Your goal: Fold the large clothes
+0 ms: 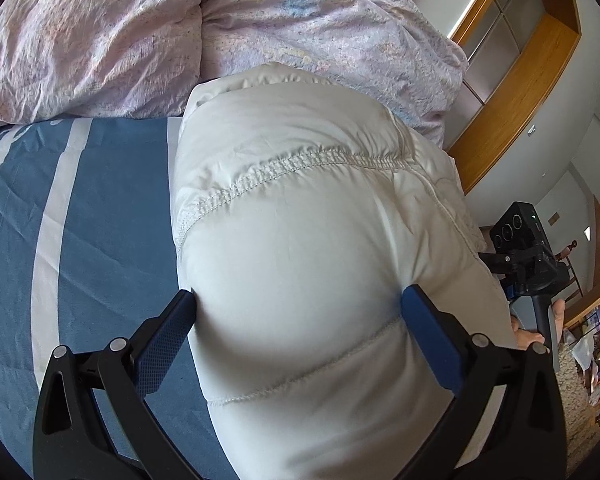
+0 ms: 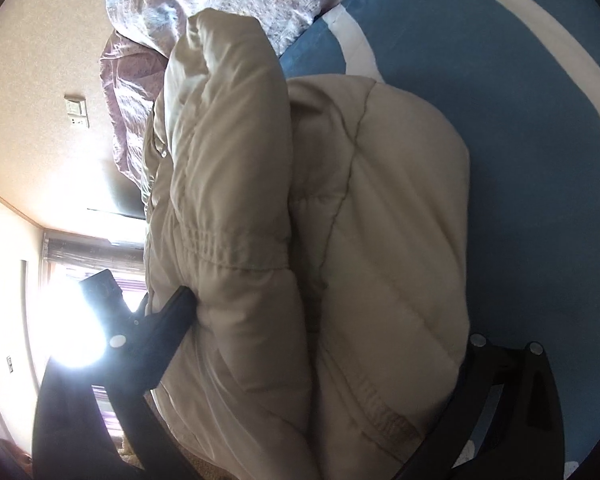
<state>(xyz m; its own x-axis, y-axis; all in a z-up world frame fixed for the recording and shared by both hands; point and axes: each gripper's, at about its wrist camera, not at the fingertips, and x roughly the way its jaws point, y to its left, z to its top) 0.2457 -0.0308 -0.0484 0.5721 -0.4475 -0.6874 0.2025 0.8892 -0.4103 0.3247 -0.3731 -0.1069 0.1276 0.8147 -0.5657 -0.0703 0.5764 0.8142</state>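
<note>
A puffy cream quilted jacket [image 1: 300,216] lies bundled on a blue bedsheet with white stripes [image 1: 100,208]. My left gripper [image 1: 298,312] is closed around a thick padded fold of it, both blue pads pressing into the fabric. In the right wrist view the same jacket [image 2: 300,220] looks beige and folded over on itself. My right gripper [image 2: 324,320] is clamped on the bundle; its left finger [image 2: 172,320] digs into the fabric and the right finger is hidden behind the jacket. The right gripper's body also shows in the left wrist view [image 1: 528,264].
A crumpled pink floral duvet [image 1: 140,32] lies beyond the jacket at the head of the bed. Wooden shelving [image 1: 532,80] stands to the right. A bright window [image 2: 72,328] and a wall switch [image 2: 76,110] show in the right wrist view.
</note>
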